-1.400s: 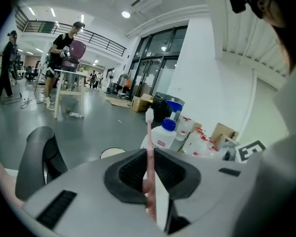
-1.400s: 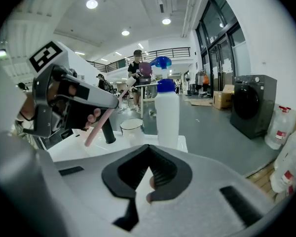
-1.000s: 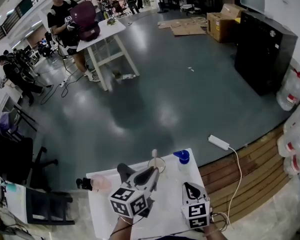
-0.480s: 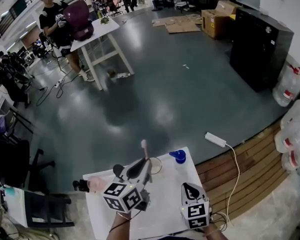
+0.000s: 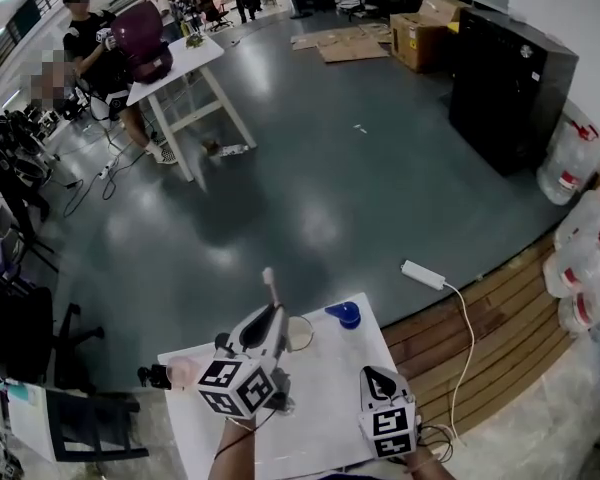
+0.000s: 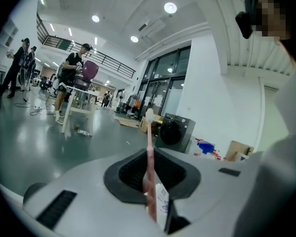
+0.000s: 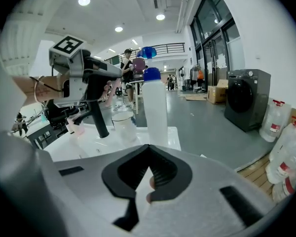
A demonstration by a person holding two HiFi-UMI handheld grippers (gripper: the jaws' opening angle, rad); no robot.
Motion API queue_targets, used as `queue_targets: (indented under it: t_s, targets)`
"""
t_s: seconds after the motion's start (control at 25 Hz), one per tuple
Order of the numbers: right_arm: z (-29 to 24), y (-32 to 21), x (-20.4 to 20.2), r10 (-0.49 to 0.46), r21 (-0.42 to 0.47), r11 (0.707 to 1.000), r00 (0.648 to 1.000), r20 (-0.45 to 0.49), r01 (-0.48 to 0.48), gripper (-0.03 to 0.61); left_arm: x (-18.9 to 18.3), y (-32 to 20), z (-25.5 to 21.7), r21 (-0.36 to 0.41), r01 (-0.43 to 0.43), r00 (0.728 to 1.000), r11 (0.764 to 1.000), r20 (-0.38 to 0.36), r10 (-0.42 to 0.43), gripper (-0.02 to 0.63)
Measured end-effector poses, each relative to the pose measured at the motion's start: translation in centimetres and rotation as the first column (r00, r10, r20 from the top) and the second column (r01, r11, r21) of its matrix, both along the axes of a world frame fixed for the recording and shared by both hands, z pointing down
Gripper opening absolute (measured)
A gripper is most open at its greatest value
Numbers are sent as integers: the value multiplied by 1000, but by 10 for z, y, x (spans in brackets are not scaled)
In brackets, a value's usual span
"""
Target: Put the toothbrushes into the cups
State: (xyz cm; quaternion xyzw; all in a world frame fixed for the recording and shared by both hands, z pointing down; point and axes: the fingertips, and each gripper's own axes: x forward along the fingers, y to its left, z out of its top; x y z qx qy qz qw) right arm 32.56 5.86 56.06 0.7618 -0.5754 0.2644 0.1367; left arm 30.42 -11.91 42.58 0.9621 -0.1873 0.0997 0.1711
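My left gripper (image 5: 269, 320) is shut on a pink toothbrush (image 5: 269, 284), which sticks up and forward with its white bristle head on top. The left gripper view shows the pink handle (image 6: 149, 152) pinched between the jaws. A white cup (image 5: 299, 333) stands just right of that gripper on the white counter (image 5: 320, 408), and a pink cup (image 5: 183, 371) stands at the counter's left edge. The right gripper (image 5: 377, 377) hovers low at the near right, its tips (image 7: 148, 149) meeting; I cannot tell what the small pinkish bit behind them is.
A tall white bottle with a blue cap (image 7: 154, 107) stands right of the white cup (image 7: 122, 125). A black faucet (image 7: 96, 116) rises under the left gripper (image 7: 116, 73). Beyond the counter lie grey floor, a white power strip (image 5: 421, 274) and wooden boards (image 5: 480, 318).
The left gripper has carried the toothbrush up and to the left, so its head is now left of the white cup instead of over it. The right gripper has stayed put.
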Motion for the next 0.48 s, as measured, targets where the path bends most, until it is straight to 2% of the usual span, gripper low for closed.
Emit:
queue_targets:
  t_s: [0.24,0.48]
  targets:
    - [5,1,5,10,-15,1000,1000,8,-10,0,6,-9,1,-13,32,999,999,-31,-32,44]
    - [8,3,10,24,-21,999,1000,17,-24,0,16,-5,15,-1,11,1000,1000,-7,-11,44]
